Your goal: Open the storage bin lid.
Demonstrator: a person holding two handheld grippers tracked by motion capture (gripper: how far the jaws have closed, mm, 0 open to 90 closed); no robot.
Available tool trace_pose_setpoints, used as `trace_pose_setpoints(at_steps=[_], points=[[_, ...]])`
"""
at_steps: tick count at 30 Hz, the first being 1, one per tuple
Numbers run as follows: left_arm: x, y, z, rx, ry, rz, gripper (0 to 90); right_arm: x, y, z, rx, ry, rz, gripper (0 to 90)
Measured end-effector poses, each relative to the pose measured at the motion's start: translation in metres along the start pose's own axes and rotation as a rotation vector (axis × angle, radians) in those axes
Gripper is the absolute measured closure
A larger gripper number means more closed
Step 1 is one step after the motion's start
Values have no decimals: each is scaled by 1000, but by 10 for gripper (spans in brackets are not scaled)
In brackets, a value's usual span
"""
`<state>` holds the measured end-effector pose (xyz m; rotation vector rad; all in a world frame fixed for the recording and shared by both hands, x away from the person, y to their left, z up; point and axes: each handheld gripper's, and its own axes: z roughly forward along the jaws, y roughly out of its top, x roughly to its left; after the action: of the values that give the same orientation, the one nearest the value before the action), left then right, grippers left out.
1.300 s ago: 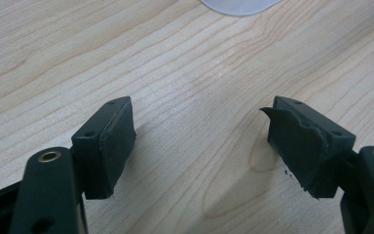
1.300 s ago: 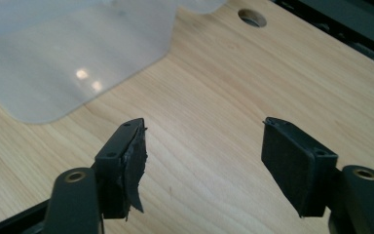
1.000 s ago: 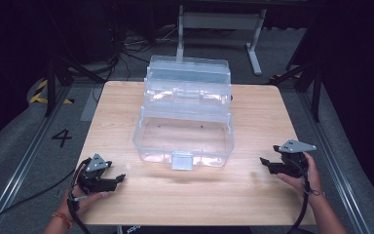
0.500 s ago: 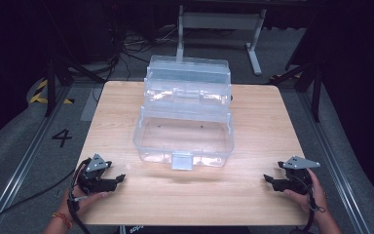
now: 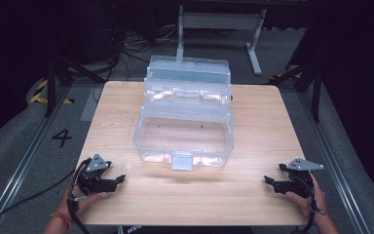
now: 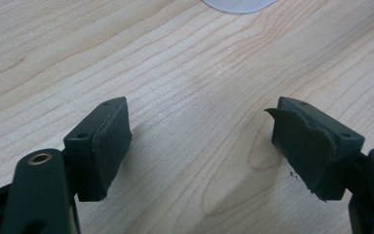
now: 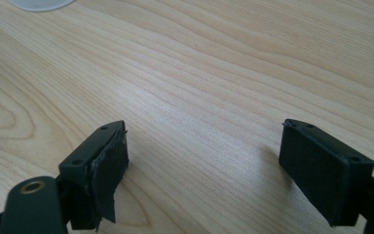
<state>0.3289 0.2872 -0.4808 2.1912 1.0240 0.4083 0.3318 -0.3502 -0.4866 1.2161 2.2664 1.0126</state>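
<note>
Wooden table with clear plastic box standing open and empty at its middle, left claw spread and idle near the front corner, right claw just opened wide with nothing between, box untouched, handling seemingly finished or unstarted.

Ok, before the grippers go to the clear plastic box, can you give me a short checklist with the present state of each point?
1. Left gripper jaws open, nothing between: ok.
2. Right gripper jaws open after just widening, nothing between: ok.
3. Clear tiered plastic box stands open at the middle of the wooden table: ok.
4. Front latch reachable from the near side: ok.
5. Box contents: lower tub looks empty; upper trays cannot tell.
</note>
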Motion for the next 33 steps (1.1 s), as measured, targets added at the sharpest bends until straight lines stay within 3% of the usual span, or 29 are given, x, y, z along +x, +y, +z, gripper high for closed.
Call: trace_pose_setpoints(at_steps=[33], points=[[1, 1, 1, 1, 4, 10, 198, -1, 0, 0, 0, 1, -1, 183]])
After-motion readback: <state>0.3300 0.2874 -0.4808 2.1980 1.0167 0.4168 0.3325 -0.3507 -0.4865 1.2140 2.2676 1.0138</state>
